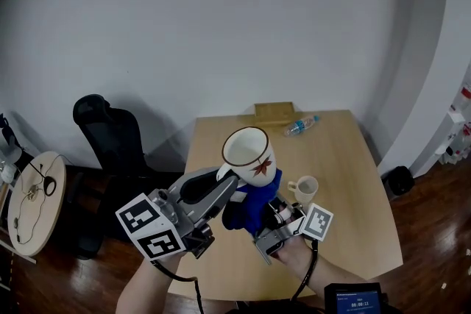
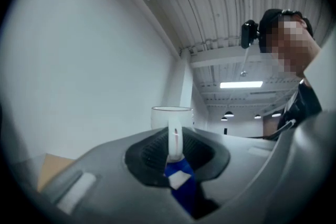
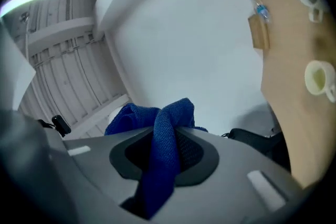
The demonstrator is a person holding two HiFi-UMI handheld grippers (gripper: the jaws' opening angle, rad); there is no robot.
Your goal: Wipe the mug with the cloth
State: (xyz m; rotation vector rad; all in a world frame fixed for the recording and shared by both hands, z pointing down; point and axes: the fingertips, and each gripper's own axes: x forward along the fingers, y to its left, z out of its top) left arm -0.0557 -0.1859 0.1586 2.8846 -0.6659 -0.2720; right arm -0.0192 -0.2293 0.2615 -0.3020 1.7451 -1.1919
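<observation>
**Head view:** the left hand-held gripper (image 1: 229,179) is clenched on the handle of the mug (image 1: 250,151). It holds the mug in the air above the surface (image 1: 353,224), with the mouth tipped towards the camera. The blue cloth (image 1: 254,204) is bunched against the mug's underside, at 5 o'clock from the rim. The right hand-held gripper (image 1: 271,212) reaches into the cloth from 4 o'clock. A smaller cup (image 1: 304,189) stands on the surface at 3 o'clock from the cloth, and a water bottle (image 1: 300,126) lies at 1 o'clock from the mug.

**Left gripper view:** the jaws are pinched tight on the white handle at 12 o'clock, with the mug body upright beyond it. A fold of cloth hangs just below, at 6 o'clock.

**Right gripper view:** the jaws grasp a thick twist of cloth that rises through them and flops over at 12 o'clock.

The wiping step looks to be under way, with cloth against mug. The next move probably calls for rubbing the cloth round the wall and base while the handle grip stays firm.
</observation>
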